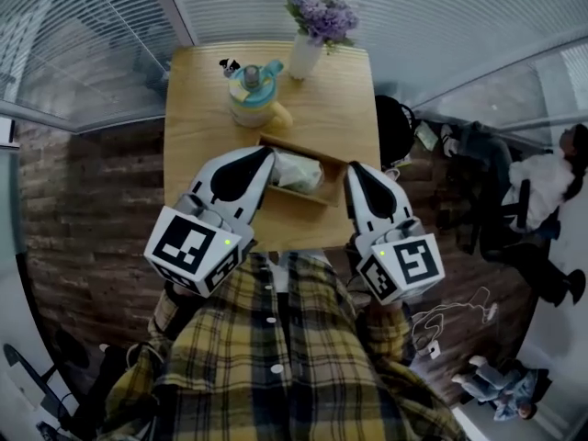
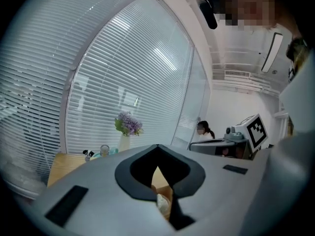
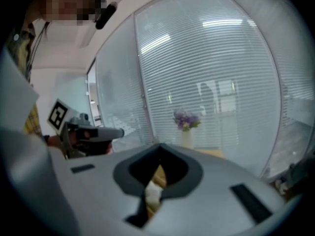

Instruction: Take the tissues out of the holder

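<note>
Tissues (image 1: pixel 299 171) untouched inside wooden holder (image 1: pixel 308 149) on table (image 1: pixel 197 108), left gripper (image 1: pixel 268 156) and right gripper (image 1: pixel 353 169) both closed, empty, flanking holder; nothing removed yet, whole pull-out left.

Right hand-held gripper (image 3: pixel 158 152), jaws closed, aims at tissues (image 3: pixel 153 193); flower vase (image 3: pixel 186 138) beyond.

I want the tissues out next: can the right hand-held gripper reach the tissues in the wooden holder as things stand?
Probably yes. The right hand-held gripper sits beside the holder, the tissues lie uncovered in its open top, nothing between. Its jaws are shut, so they must open first.
</note>
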`<state>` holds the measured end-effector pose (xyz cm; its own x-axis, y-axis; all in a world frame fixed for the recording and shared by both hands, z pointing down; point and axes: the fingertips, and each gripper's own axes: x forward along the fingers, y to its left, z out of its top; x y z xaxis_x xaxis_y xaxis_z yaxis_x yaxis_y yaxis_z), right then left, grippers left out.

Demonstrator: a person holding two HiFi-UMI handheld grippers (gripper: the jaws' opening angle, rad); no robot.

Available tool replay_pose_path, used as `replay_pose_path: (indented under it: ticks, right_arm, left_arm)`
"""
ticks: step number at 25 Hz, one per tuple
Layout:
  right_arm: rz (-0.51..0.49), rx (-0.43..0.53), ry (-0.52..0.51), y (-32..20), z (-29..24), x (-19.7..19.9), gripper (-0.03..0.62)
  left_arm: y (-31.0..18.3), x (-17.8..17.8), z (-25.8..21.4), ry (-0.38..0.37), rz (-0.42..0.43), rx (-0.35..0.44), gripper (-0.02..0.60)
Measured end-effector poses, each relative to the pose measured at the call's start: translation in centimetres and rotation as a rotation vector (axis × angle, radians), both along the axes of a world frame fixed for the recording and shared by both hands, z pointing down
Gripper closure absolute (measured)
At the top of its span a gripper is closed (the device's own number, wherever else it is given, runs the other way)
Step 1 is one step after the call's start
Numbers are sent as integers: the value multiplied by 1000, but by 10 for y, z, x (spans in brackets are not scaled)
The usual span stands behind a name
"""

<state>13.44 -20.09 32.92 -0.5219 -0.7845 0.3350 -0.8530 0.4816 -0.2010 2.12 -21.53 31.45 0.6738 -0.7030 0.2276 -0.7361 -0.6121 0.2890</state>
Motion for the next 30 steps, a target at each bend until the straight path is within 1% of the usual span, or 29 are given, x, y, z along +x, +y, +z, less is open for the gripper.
replay_pose_path:
  ticks: [3,8,16,21,26,30]
  right_arm:
    - [-52,13,-9,-9,-3,1,583]
    - [-92,10,-19,-22,-2,2,582]
    - [-150,9,37,-31,2,-1,580]
    - [-194,-12,35,-30,6,-6,539]
    - [-210,-16,29,-27,5,-7,512]
    - [-230,-25,38,-26,5,-7,475]
  left_arm:
    - [-6,4,-1,-1,-33,4,574]
    - [-15,5,-1,2,-73,2,574]
    - [-20,5,1,-1,-116,-2,574]
    - [-19,3,4,-3,-131,-7,574]
    - [-17,2,3,-6,-137,-10,574]
    - [-16,4,2,-6,-134,-9,574]
